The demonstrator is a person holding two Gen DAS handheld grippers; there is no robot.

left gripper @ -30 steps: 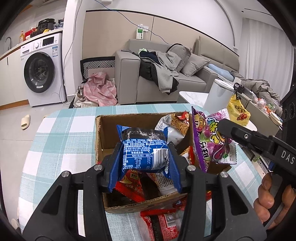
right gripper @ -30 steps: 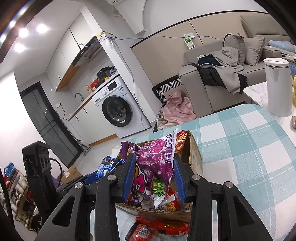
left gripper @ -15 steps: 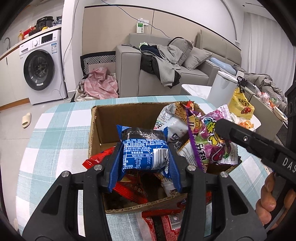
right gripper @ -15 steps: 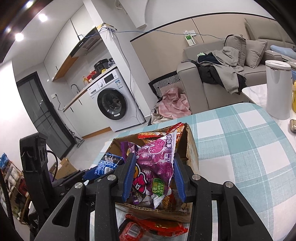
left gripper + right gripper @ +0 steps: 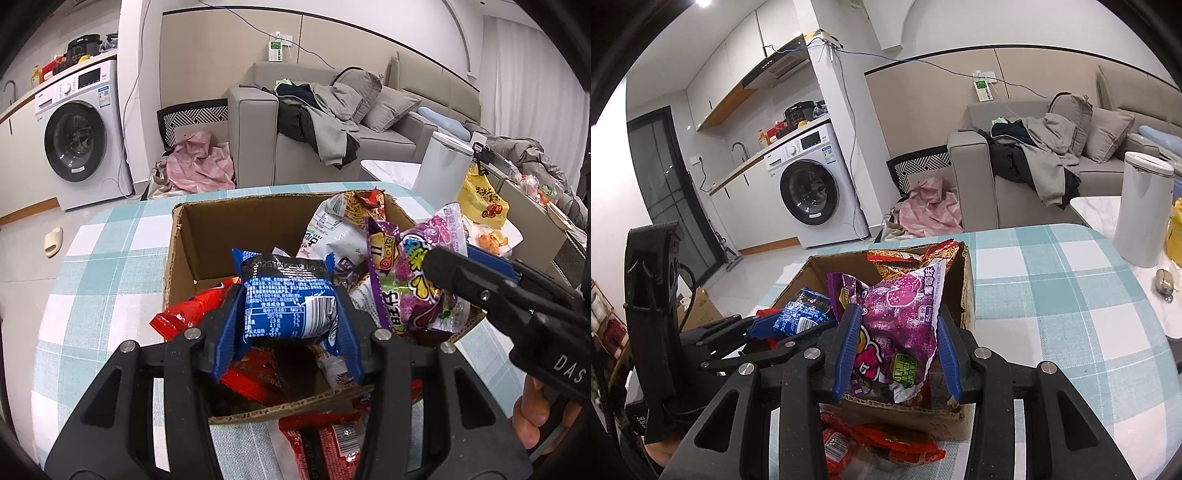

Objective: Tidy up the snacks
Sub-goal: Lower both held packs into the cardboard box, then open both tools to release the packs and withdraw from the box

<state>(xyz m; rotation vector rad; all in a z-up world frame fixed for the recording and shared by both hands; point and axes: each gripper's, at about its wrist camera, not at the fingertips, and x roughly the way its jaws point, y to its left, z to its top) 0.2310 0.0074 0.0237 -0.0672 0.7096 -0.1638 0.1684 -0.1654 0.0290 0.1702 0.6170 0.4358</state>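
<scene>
An open cardboard box (image 5: 207, 240) sits on the checked table and also shows in the right wrist view (image 5: 966, 288). My left gripper (image 5: 290, 317) is shut on a blue snack packet (image 5: 288, 299) held over the box's near left part. My right gripper (image 5: 895, 345) is shut on a purple snack bag (image 5: 901, 314), held over the box's near right side; this bag also shows in the left wrist view (image 5: 413, 280). A white and orange noodle bag (image 5: 340, 229) and red packets (image 5: 188, 310) lie in the box.
Red packets (image 5: 325, 443) lie on the teal checked tablecloth (image 5: 1052, 295) in front of the box. A white canister (image 5: 1141, 206) and a yellow bag (image 5: 482, 203) stand on a side table to the right. A sofa and washing machine are behind.
Both grippers have moved closer to the box and lower over it, each still holding its packet. The purple bag now sits lower inside the box's right side.
</scene>
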